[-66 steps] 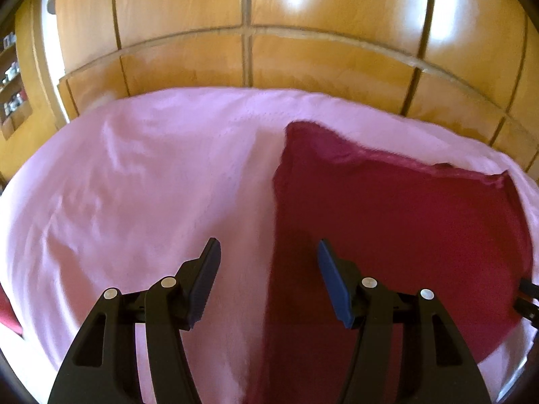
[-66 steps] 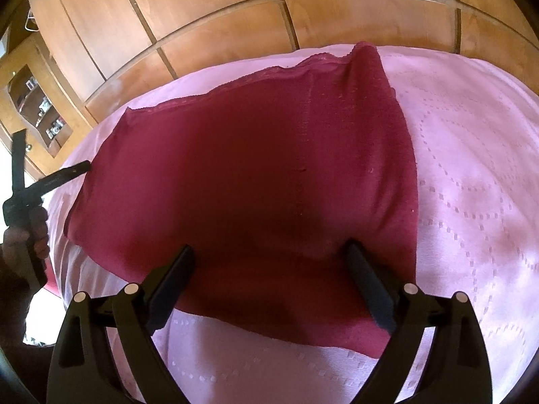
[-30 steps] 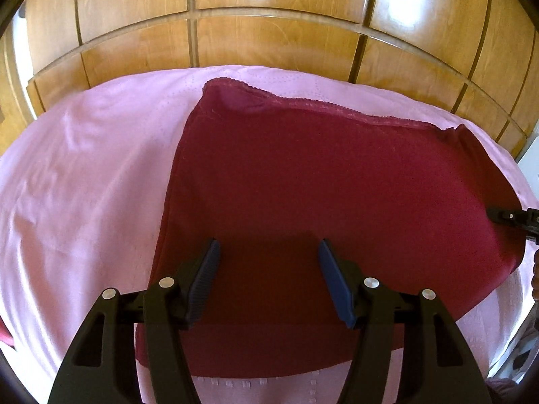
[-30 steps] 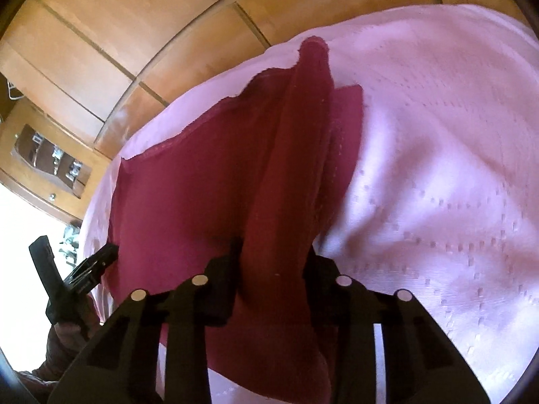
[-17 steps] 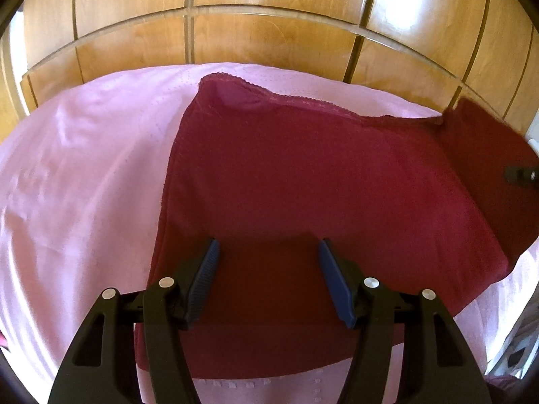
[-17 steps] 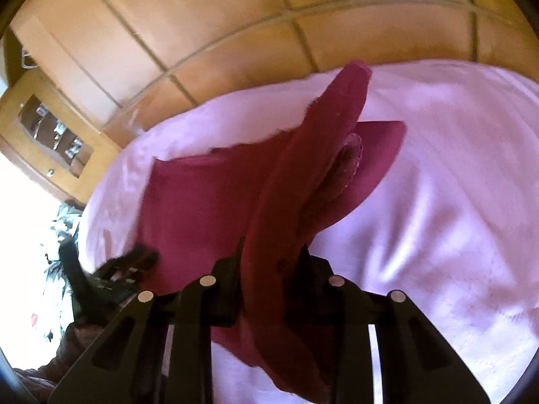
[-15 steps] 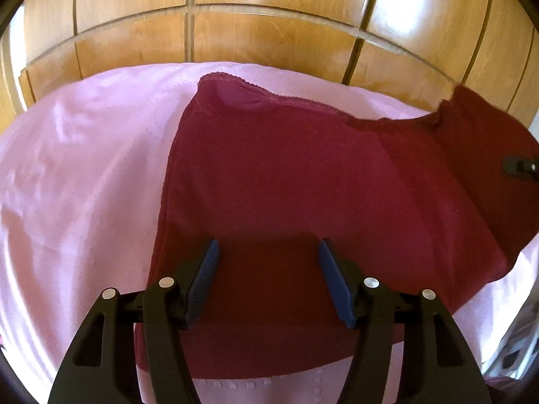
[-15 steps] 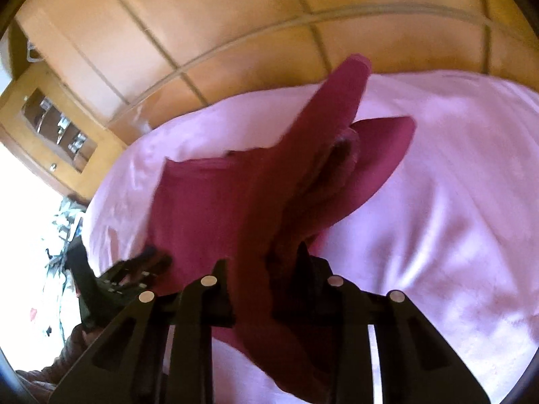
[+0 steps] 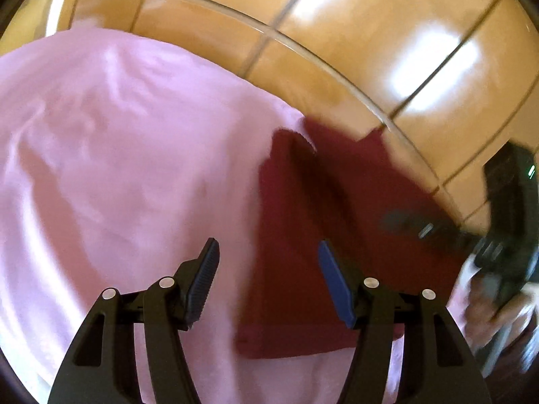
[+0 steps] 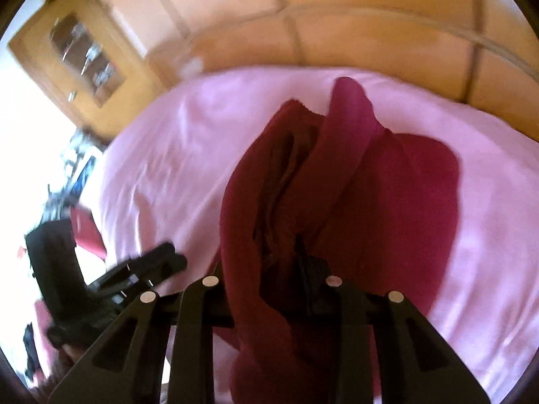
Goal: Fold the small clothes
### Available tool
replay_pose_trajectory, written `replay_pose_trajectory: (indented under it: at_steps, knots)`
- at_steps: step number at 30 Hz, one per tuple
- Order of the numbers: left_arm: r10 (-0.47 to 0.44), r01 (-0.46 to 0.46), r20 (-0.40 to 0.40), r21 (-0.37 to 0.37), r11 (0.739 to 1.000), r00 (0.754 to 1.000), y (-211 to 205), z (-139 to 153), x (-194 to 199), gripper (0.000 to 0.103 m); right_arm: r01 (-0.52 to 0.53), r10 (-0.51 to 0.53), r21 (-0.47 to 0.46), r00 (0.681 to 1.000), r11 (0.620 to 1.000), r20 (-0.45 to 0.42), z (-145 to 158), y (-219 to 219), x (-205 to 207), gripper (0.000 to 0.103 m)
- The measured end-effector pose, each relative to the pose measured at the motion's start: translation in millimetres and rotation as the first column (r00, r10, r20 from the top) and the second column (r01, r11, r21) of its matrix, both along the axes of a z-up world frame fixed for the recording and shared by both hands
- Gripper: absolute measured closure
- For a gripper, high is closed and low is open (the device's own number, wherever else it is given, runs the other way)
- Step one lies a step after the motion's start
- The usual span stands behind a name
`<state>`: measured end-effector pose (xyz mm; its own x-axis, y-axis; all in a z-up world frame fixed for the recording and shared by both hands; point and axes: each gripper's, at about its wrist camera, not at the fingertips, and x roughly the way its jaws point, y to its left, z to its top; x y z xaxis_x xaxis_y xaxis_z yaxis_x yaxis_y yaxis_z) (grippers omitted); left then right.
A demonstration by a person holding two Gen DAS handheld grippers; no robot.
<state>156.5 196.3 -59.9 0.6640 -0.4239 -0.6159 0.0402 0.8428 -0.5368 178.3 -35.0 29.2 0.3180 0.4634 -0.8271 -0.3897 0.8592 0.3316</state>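
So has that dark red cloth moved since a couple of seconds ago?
Yes. The red cloth lay flat on the pink sheet; now the right gripper has lifted one edge and carried it across the rest.

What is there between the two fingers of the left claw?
Nothing is held there. In the left wrist view, the left claw stands open above the pink bedsheet, with the edge of the dark red garment under its right finger.

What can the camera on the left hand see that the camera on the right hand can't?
Only the left wrist view shows the left gripper up close: open and empty above the pink sheet. Only the right wrist view shows the right gripper pinching a lifted bunch of the dark red cloth, plus a glass-door cabinet. Both show the red cloth, the sheet, the wooden panels, and the other gripper at the edge.
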Motion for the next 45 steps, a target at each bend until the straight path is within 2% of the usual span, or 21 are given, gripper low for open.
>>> replay_pose_trajectory:
  at_steps: [2, 3, 4, 5, 10, 13, 15, 18, 20, 21, 22, 23, 24, 26, 29, 33, 36, 38, 39, 41, 45]
  knots:
    - [0.024, -0.024, -0.006, -0.04, 0.999, 1.0, 10.4, 1.4, -2.2, 0.043, -0.068, 0.069, 0.042, 0.997, 0.997, -0.018, -7.0, 10.8, -5.9, 0.071]
    - [0.028, -0.028, -0.01, -0.062, 0.998, 1.0, 15.2, 1.7, -3.0, 0.043, -0.113, 0.115, 0.096, 0.993, 0.989, -0.024, -7.9, 12.6, -10.5, 0.061]
    - [0.032, -0.033, -0.014, -0.088, 0.996, 0.999, 21.6, 2.2, -3.2, 0.043, -0.14, 0.146, 0.147, 0.989, 0.979, -0.033, -7.6, 11.4, -14.3, 0.039]
    - [0.033, -0.034, -0.016, -0.102, 0.994, 0.999, 25.6, 2.9, -2.9, 0.043, -0.155, 0.167, 0.21, 0.985, 0.965, -0.036, -4.2, 3.6, -20.3, 0.028]
    - [0.016, -0.016, -0.001, -0.184, 0.983, 1.0, 33.9, 16.4, -6.9, 0.043, -0.125, 0.114, 0.267, 0.992, 0.956, 0.055, 14.7, -47.5, -53.6, 0.034]
    - [-0.03, 0.038, 0.044, -0.205, 0.978, 0.999, 21.3, 32.9, -8.4, 0.043, -0.094, 0.074, 0.228, 0.993, 0.969, 0.095, 9.4, -74.0, -75.6, 0.039]
    - [-0.078, 0.09, 0.074, -0.191, 0.977, 0.994, 4.3, 42.9, -5.4, 0.038, -0.071, 0.058, 0.194, 0.995, 0.978, 0.076, -7.2, -82.1, -84.0, 0.039]
    - [-0.152, 0.162, 0.103, -0.098, 0.982, 0.983, -36.9, 50.3, -3.8, 0.035, -0.056, 0.05, 0.16, 0.998, 0.986, 0.041, -35.4, -78.1, -89.2, 0.039]
    - [-0.149, 0.144, 0.07, 0.066, 0.987, 0.986, -60.6, 42.0, -1.2, 0.035, -0.048, 0.042, 0.149, 0.998, 0.988, 0.048, -49.1, -67.7, -91.2, 0.035]
    - [-0.128, 0.116, 0.051, 0.185, 0.976, 0.99, -72.0, 34.7, 0.3, 0.035, -0.052, 0.044, 0.151, 0.998, 0.987, 0.054, -51.2, -64.2, -92.1, 0.033]
    - [-0.09, 0.081, 0.013, 0.326, 0.942, 0.996, -82.2, 19.9, 4.2, 0.035, -0.06, 0.051, 0.151, 0.997, 0.987, 0.062, -50.6, -61.2, -93.8, 0.032]
    - [-0.062, 0.065, -0.019, 0.392, 0.918, 0.998, -83.7, 7.6, 6.7, 0.035, -0.073, 0.064, 0.157, 0.996, 0.985, 0.064, -47.8, -59.7, -90.2, 0.03]
    - [-0.036, 0.055, -0.055, 0.397, 0.916, 0.998, -77.1, -6.9, 8.5, 0.035, -0.091, 0.081, 0.191, 0.995, 0.977, 0.06, -43.2, -61.1, -88.4, 0.029]
    - [-0.018, 0.039, -0.068, 0.318, 0.947, 0.998, -60.8, -14.2, 7.5, 0.029, -0.047, 0.028, 0.234, 0.996, 0.971, 0.082, -33.0, -83.4, -84.8, 0.02]
    - [-0.019, 0.034, -0.07, 0.224, 0.974, 0.997, -42.8, -17.1, 8.6, 0.027, 0.058, -0.082, 0.3, 0.994, 0.952, 0.068, -31.9, -115.7, -61.6, 0.018]
    - [-0.089, 0.1, -0.09, 0.127, 0.987, 0.992, -41.9, -26.7, 14.7, 0.026, 0.192, -0.207, 0.296, 0.978, 0.936, 0.02, -52.0, -131.1, -15.6, 0.018]
    - [-0.128, 0.133, -0.071, 0.064, 0.989, 0.989, -42.8, -30.5, 14.5, 0.031, 0.223, -0.222, 0.278, 0.974, 0.934, -0.036, -72.7, -125.0, 14.9, 0.022]
    - [-0.158, 0.161, -0.057, 0.053, 0.986, 0.986, -45.1, -31.3, 13.5, 0.042, 0.215, -0.205, 0.291, 0.977, 0.932, -0.063, -79.0, -116.8, 25.2, 0.041]
    - [-0.173, 0.175, -0.054, 0.044, 0.984, 0.983, -46.5, -32.7, 13.6, 0.048, 0.209, -0.202, 0.286, 0.978, 0.935, -0.054, -75.8, -114.2, 24.7, 0.046]
    - [-0.201, 0.202, -0.038, 0.032, 0.979, 0.979, -48.8, -31.9, 13.7, 0.055, 0.183, -0.186, 0.266, 0.982, 0.946, -0.015, -63.5, -111.0, 25.4, 0.068]
    - [-0.261, 0.261, 0.008, -0.065, 0.963, 0.965, -50.5, -27.0, 18.9, 0.067, 0.148, -0.181, 0.261, 0.978, 0.954, 0.108, -23.1, -109.5, 20.3, 0.074]
